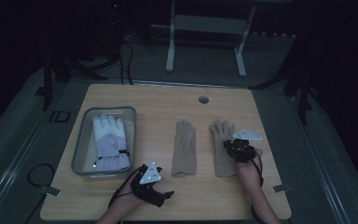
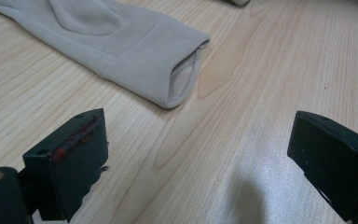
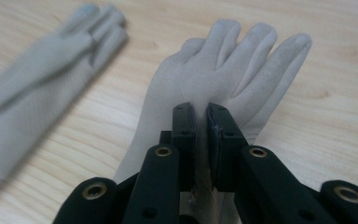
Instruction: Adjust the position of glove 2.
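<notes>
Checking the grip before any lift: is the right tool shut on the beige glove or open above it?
Shut on it. The right tool has its jaws nearly together, pinching a fold of the right-hand beige glove.

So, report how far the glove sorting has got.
Done: a white-and-lilac glove lies in the clear bin. In hand: the right gripper is shut on the right beige glove. Left: the other beige glove lies untouched; the left gripper is open.

The left beige glove [image 3: 37, 84] lies blurred at ten o'clock, cuff cut off; the small white item [image 1: 249, 136] is unreadable.
</notes>
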### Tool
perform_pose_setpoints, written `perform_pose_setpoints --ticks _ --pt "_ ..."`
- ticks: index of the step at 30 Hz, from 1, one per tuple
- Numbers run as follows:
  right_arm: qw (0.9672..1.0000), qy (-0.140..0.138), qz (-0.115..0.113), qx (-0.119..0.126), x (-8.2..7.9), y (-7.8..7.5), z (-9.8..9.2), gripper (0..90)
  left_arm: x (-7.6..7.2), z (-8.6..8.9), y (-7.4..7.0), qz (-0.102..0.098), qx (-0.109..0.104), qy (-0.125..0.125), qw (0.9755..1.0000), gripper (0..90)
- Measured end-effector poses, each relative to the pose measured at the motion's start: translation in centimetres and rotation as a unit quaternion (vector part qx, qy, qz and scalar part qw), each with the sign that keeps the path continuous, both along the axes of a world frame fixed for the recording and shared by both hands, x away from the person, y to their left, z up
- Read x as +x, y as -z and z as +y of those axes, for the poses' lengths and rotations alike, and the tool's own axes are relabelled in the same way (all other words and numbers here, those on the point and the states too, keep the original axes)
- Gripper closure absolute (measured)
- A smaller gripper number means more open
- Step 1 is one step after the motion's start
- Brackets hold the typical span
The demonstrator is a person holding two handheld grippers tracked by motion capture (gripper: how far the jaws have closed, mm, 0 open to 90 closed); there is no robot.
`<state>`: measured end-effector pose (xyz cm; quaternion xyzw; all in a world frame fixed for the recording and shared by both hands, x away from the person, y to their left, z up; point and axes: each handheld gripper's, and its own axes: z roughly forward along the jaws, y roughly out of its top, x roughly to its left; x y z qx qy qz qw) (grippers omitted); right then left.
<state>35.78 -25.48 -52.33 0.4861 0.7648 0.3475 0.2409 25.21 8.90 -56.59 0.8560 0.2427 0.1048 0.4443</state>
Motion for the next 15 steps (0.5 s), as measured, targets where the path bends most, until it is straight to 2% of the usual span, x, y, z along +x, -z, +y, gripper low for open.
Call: perform_pose_setpoints --ticks 3,4,9,15 --pt "0.9999 0.003 -0.005 0.009 -0.2 -1.0 0.4 82.3 0.0 0.0 0.0 0.001 -0.001 0.000 1.0000 5.2" --pt "0.9998 0.009 -0.015 0.013 -0.4 -2.2 0.9 82.3 0.0 0.0 0.0 0.000 0.000 0.000 1.0000 5.2" --pt "0.9989 0.025 -0.030 0.027 -0.6 -4.7 2.2 82.3 0.0 -0.1 0.0 -0.002 0.001 0.000 1.0000 5.2" --pt "0.9979 0.030 -0.047 0.034 -0.7 -6.8 4.2 82.2 0.0 0.0 0.0 -0.002 0.003 -0.001 1.0000 5.2"
